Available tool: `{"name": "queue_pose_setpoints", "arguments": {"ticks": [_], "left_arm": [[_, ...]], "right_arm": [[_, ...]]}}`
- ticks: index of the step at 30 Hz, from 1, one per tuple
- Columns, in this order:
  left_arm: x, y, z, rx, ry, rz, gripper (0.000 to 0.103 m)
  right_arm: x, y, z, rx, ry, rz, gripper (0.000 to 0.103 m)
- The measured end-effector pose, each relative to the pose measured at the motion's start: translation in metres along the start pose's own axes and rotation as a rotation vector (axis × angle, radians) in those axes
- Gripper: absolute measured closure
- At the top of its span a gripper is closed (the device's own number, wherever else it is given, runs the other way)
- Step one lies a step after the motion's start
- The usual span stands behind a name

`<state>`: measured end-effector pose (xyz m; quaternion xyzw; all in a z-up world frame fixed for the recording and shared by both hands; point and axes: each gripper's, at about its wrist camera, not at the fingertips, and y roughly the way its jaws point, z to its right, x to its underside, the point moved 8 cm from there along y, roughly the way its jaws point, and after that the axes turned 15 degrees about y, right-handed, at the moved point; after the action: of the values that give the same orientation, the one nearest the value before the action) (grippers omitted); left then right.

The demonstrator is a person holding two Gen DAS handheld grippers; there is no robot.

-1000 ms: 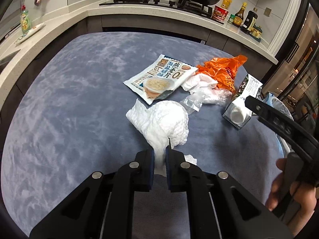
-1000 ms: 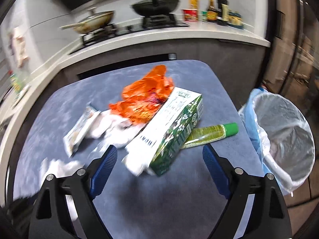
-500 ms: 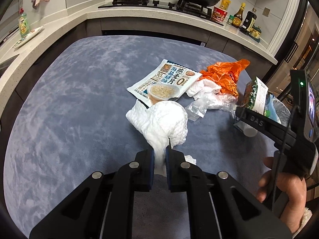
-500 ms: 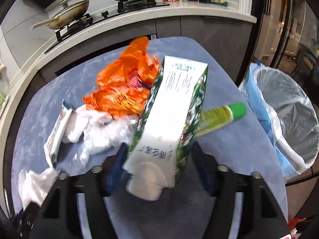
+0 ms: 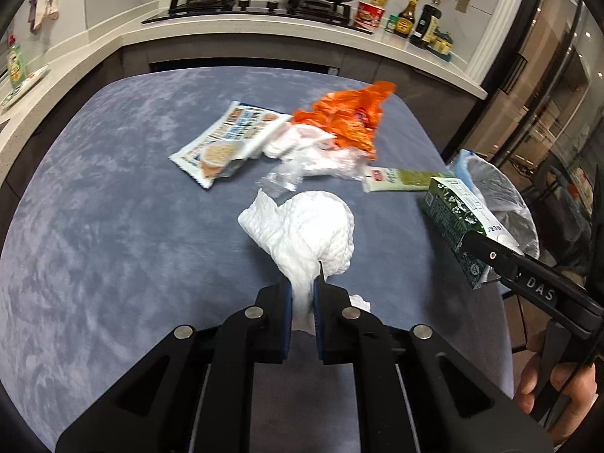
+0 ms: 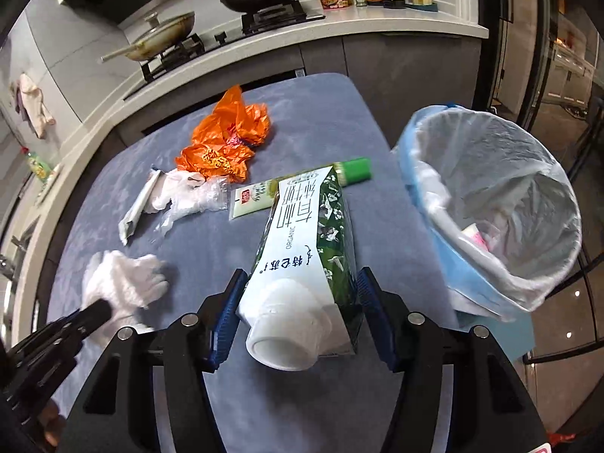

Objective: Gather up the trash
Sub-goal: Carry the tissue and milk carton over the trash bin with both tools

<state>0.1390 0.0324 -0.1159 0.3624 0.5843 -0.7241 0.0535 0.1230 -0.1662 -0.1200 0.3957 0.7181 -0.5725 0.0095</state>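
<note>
The left gripper (image 5: 302, 294) is pinching a crumpled white paper towel (image 5: 305, 226) tight between its blue pads. The towel's bottom end is hiding between the black fingers. It is hanging over the middle of the blue-grey table (image 5: 113, 226).

The right gripper (image 6: 298, 313) is squeezing a green and white milk carton with a round white cap (image 6: 305, 249). Its jaws have just been closing on the carton, and the pads are now pressing on both sides. The carton is tipping near the table's right edge, close to the bin with a clear plastic bag liner (image 6: 490, 204) (something pink and white is lying inside, too small to make out).

More trash is lying toward the far right corner: a crinkled orange plastic bag (image 6: 226, 139), a clear plastic wrap (image 6: 188, 196), a flat printed food packet (image 5: 230, 139) and a green tube with a green cap (image 6: 339, 171). The carton is covering part of the tube. A hand (image 5: 558, 389) is showing at the picture's edge, partly cut off.
</note>
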Motion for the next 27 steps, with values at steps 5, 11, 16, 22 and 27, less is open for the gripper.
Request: {"name": "queue_pose_setpoints", "arguments": {"ticks": [5, 11, 16, 22, 27], "left_arm": [[-0.01, -0.006, 0.035, 0.054, 0.025, 0.015, 0.094], [-0.028, -0.014, 0.071, 0.087, 0.069, 0.043, 0.094], [-0.038, -0.017, 0.093, 0.099, 0.095, 0.05, 0.094], [-0.059, -0.014, 0.121, 0.131, 0.149, 0.061, 0.094], [-0.086, -0.007, 0.156, 0.185, 0.199, 0.08, 0.094]], "right_arm": [[-0.005, -0.027, 0.018, -0.024, 0.017, 0.03, 0.052], [-0.015, -0.05, 0.049, -0.048, 0.062, 0.053, 0.052], [-0.017, -0.065, 0.061, -0.077, 0.067, 0.077, 0.052], [-0.037, -0.085, 0.085, -0.07, 0.107, 0.139, 0.052], [-0.06, -0.089, 0.127, -0.014, 0.166, 0.174, 0.052]]}}
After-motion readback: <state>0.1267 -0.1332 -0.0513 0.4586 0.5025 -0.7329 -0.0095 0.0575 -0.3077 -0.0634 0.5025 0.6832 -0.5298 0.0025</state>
